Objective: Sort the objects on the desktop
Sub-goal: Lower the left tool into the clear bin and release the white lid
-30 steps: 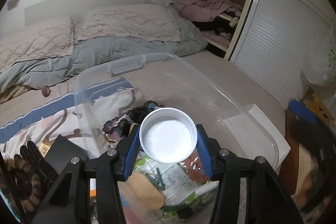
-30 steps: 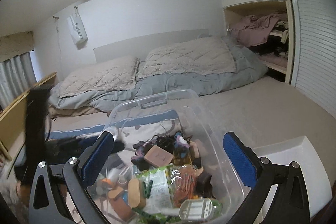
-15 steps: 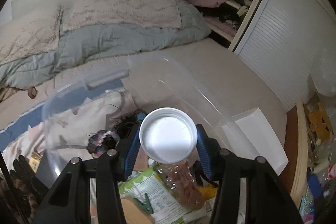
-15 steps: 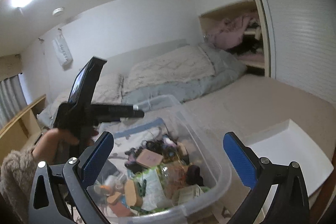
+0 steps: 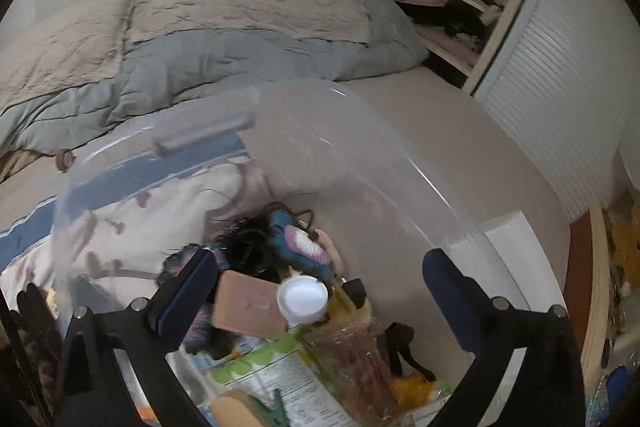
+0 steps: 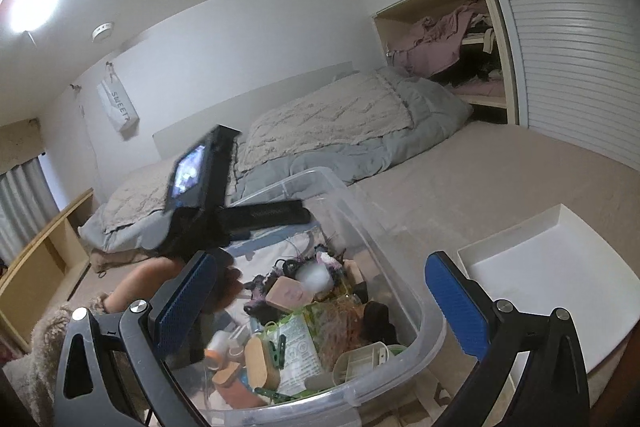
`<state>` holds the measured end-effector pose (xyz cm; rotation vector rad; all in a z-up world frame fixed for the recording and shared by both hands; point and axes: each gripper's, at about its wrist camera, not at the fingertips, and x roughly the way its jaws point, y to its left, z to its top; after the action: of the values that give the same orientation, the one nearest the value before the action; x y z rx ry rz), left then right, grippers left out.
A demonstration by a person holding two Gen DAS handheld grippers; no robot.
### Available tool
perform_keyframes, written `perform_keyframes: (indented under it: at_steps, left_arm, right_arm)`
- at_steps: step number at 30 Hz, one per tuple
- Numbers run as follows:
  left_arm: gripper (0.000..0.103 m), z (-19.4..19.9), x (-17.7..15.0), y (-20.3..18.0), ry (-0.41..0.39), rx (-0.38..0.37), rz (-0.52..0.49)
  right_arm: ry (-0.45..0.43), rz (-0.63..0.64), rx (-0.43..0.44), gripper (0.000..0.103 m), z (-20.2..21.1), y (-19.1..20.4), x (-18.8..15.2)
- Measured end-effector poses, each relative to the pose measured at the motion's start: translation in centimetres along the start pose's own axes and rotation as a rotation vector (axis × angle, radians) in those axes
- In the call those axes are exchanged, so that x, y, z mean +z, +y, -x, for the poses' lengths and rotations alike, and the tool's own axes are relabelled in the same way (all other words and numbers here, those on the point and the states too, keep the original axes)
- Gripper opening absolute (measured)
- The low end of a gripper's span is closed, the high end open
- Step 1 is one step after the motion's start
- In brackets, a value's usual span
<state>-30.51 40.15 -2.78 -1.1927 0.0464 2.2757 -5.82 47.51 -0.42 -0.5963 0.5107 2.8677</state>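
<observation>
Releasing: left tongs [image 5: 320,291] opening, white cap [image 5: 303,298] dropping into clear bin [image 5: 400,163] (right tongs [image 6: 320,291] spread, empty); next, another item.

Two wrist fisheyes over one clear storage bin [image 5: 360,131]

The left wrist view looks steeply down into the bin from close above; the right wrist view sits lower and shallower at its near rim. Both share the bin's clutter, bed [image 6: 520,179] and closet [image 6: 460,47].

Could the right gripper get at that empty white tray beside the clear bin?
Probably yes. The right gripper is open and holds nothing, and the white tray lies uncovered on the bed, just right of the clear bin.
</observation>
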Motion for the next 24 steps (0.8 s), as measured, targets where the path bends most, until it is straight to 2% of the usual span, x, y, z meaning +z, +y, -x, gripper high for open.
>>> perform_keyframes:
  at_steps: [7,14,17,21,24]
  left_arm:
    - [0.103,3.4,-1.0,1.2,-0.037,0.018,-0.012]
    - [0.103,8.1,-4.3,1.5,-0.084,0.013,-0.043]
    - [0.103,10.0,-5.8,1.6,-0.082,0.036,-0.059]
    - [0.103,13.2,-7.7,2.1,-0.111,0.066,-0.086]
    - [0.103,15.7,-9.1,2.8,-0.14,0.073,-0.088]
  right_arm:
    - [-0.006,-0.029,0.013,0.103,0.3,0.7,0.8]
    - [-0.003,-0.056,0.002,0.103,0.4,1.7,0.9]
    - [0.014,-0.066,0.018,0.103,0.7,2.1,0.7]
    - [0.034,-0.048,-0.011,0.103,1.3,2.6,0.1]
    - [0.057,-0.019,0.011,0.103,1.9,3.2,-0.3]
